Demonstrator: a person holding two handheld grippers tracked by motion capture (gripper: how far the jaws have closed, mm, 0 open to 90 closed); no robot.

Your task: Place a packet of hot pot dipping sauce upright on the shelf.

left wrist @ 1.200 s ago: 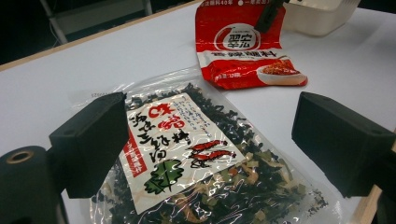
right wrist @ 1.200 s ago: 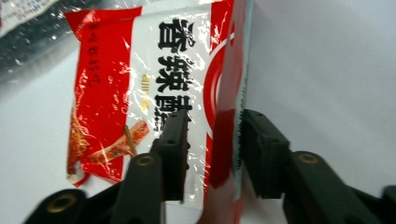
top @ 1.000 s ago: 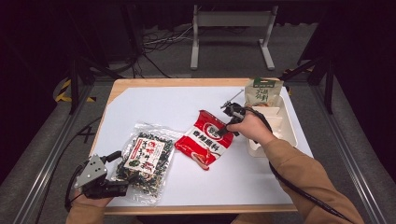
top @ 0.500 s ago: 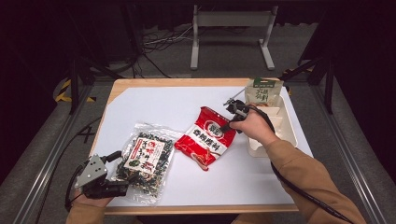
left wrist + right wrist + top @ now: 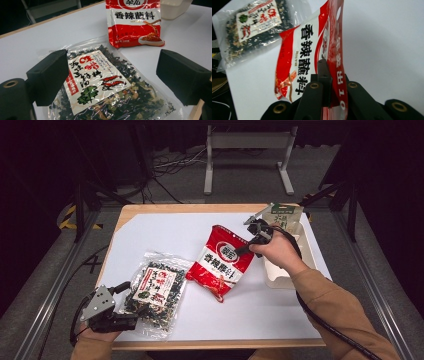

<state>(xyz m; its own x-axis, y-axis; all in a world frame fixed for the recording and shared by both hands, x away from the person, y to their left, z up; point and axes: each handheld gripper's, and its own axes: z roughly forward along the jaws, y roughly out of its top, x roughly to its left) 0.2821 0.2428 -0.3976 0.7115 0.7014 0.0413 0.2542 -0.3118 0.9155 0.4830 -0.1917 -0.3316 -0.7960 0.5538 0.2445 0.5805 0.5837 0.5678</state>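
High view: the red pouch (image 5: 221, 261) lies near the middle of the white surface (image 5: 165, 232), its upper right edge pinched in the right claw (image 5: 245, 249). That claw's jaws are clamped together on the pouch edge; they have just been closing, with the pouch between them. Compared with a second ago, the right hand (image 5: 274, 251) sits a little higher, and the gripped corner of the pouch has lifted off the surface while the lower end still rests on it.

Right gripper view: the pouch (image 5: 312, 57) rises edge-on between the two black jaws, its red border squeezed flat.

Just right of that hand in the high view stands a white tray (image 5: 280, 275), with a green packet (image 5: 283, 217) propped at its far end.

Left of the pouch, close beside it, lies a clear seaweed bag (image 5: 156, 292) with a white and red label. The left claw (image 5: 131, 306) rests at the near left edge of this bag, unmoved from a second ago. Left gripper view: the bag (image 5: 105, 87) lies between the wide-apart jaws, which do not press on it, and the pouch (image 5: 135, 23) lies beyond.
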